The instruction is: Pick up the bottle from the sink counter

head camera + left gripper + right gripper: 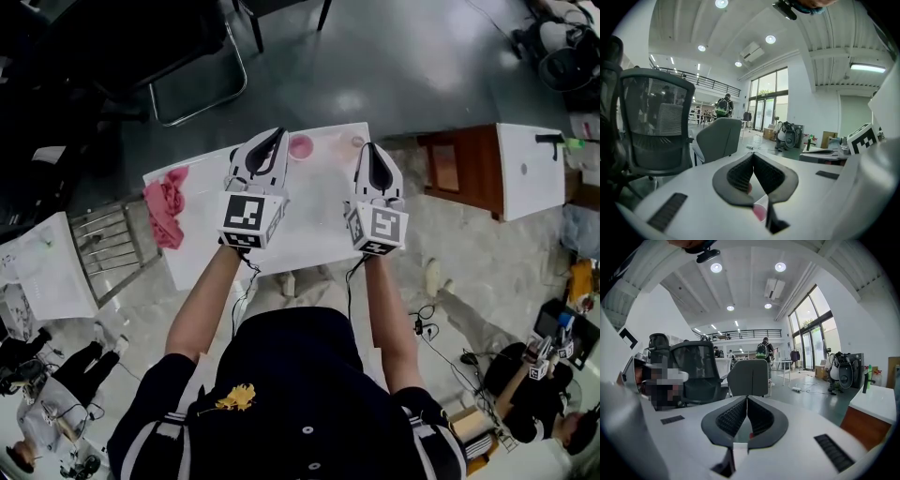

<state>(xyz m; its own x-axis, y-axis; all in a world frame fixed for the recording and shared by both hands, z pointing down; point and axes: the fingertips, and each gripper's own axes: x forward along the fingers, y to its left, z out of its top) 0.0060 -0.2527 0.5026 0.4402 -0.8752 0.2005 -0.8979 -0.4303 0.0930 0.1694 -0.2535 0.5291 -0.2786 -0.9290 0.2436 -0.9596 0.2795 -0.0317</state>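
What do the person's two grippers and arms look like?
Both are white shells, the left claw and right claw lined with dark ribbed pads. Each carries a cube of square markers and trails a black cable. The person wears a dark short-sleeved top.

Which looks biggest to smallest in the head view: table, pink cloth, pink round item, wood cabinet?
1. table
2. wood cabinet, which sits beyond the table, so its true size is unsure
3. pink cloth
4. pink round item, clearly the smallest
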